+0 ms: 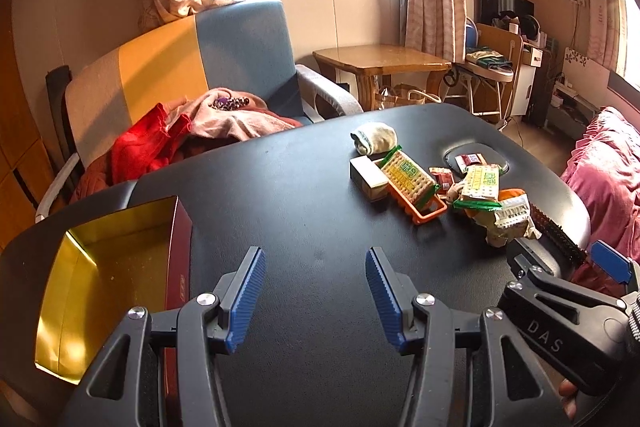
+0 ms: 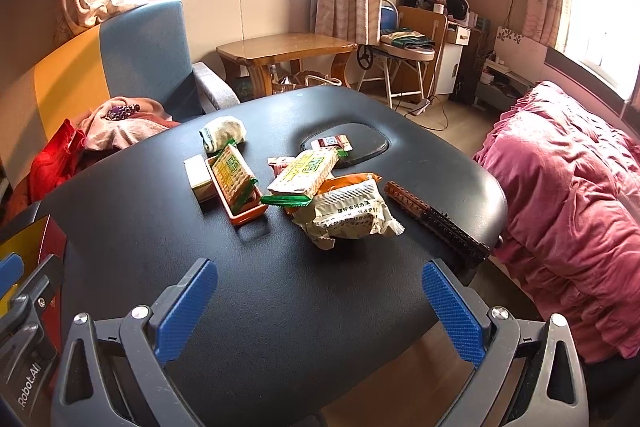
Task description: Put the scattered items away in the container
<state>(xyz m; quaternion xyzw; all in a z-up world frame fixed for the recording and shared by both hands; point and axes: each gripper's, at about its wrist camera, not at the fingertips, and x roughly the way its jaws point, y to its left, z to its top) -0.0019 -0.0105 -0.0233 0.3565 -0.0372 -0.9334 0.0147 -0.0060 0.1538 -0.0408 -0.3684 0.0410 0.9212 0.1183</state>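
A red box with a gold inside (image 1: pixel 108 267) stands open at the table's left; its edge shows in the right wrist view (image 2: pixel 28 247). Scattered on the black table (image 2: pixel 300 287): a rolled sock (image 2: pixel 222 133), a small white carton (image 2: pixel 197 177), an orange tray (image 2: pixel 248 213) with a cracker pack (image 2: pixel 234 173), a second cracker pack (image 2: pixel 304 173), a beige snack bag (image 2: pixel 346 217), small red sachets (image 2: pixel 332 143), a brown and black brick strip (image 2: pixel 436 219). My left gripper (image 1: pixel 316 291) is open and empty beside the box. My right gripper (image 2: pixel 320 311) is open and empty, short of the snack bag.
A blue and yellow armchair (image 1: pixel 180 67) with red and pink clothes (image 1: pixel 192 131) stands behind the table. A pink bedspread (image 2: pixel 568 207) lies to the right. A wooden side table (image 2: pixel 288 51) and a folding chair (image 2: pixel 404 55) stand further back.
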